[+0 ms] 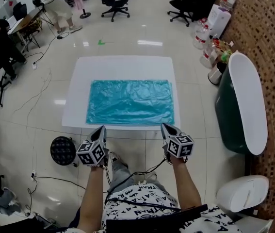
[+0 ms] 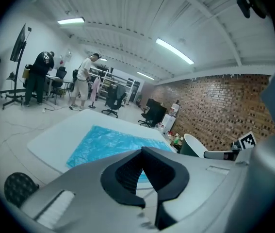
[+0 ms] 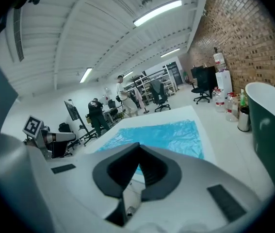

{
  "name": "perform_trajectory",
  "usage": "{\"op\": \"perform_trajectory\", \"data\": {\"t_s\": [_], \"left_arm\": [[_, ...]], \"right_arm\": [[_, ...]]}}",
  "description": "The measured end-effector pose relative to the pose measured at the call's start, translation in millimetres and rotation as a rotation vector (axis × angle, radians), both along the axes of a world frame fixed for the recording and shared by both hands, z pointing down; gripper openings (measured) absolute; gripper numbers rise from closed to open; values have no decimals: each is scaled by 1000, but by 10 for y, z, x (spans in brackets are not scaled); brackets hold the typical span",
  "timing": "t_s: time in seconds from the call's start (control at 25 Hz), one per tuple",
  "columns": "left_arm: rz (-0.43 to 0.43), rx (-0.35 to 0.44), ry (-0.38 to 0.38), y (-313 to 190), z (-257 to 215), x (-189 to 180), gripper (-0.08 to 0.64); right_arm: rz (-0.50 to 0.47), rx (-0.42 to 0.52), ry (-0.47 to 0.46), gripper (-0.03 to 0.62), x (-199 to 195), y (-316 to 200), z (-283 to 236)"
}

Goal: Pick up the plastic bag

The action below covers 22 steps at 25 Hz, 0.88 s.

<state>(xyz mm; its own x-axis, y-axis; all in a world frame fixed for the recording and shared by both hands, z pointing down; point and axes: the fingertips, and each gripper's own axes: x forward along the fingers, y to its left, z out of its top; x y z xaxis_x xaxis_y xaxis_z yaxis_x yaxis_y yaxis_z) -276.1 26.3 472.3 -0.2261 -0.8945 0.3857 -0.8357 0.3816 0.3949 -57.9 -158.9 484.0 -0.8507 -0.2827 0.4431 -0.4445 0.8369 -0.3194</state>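
Note:
A flat blue plastic bag [image 1: 130,102] lies spread across the middle of a low white table [image 1: 122,64]. Both grippers hover just short of the table's near edge, apart from the bag. My left gripper [image 1: 102,128] is at the left with its jaws together and nothing between them. My right gripper [image 1: 165,126] is at the right, also shut and empty. In the left gripper view the bag [image 2: 103,142] lies beyond the joined tips [image 2: 142,150]. The right gripper view shows the bag [image 3: 161,135] ahead of its shut tips [image 3: 138,144].
A dark green tub with a white rim [image 1: 241,106] stands right of the table against the brick wall. A black round stool [image 1: 62,150] sits by my left arm, with cables on the floor. Water bottles [image 1: 202,33], office chairs [image 1: 115,1] and people are farther back.

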Motion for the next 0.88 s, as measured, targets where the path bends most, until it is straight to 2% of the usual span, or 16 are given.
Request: {"op": "perform_trajectory", "data": {"t_s": [0.16, 0.36, 0.64, 0.88], "left_arm": [[21, 22, -24, 98, -226, 484, 0], [71, 53, -42, 87, -383, 611, 0], [137, 83, -75, 22, -601, 395, 0], [167, 89, -74, 67, -610, 159, 0]], "right_arm": [[-37, 8, -44, 0, 141, 297, -195], [-64, 76, -64, 0, 10, 512, -468], [-35, 138, -72, 0, -299, 619, -676], [-10, 164, -23, 0, -458, 749, -662]]}}
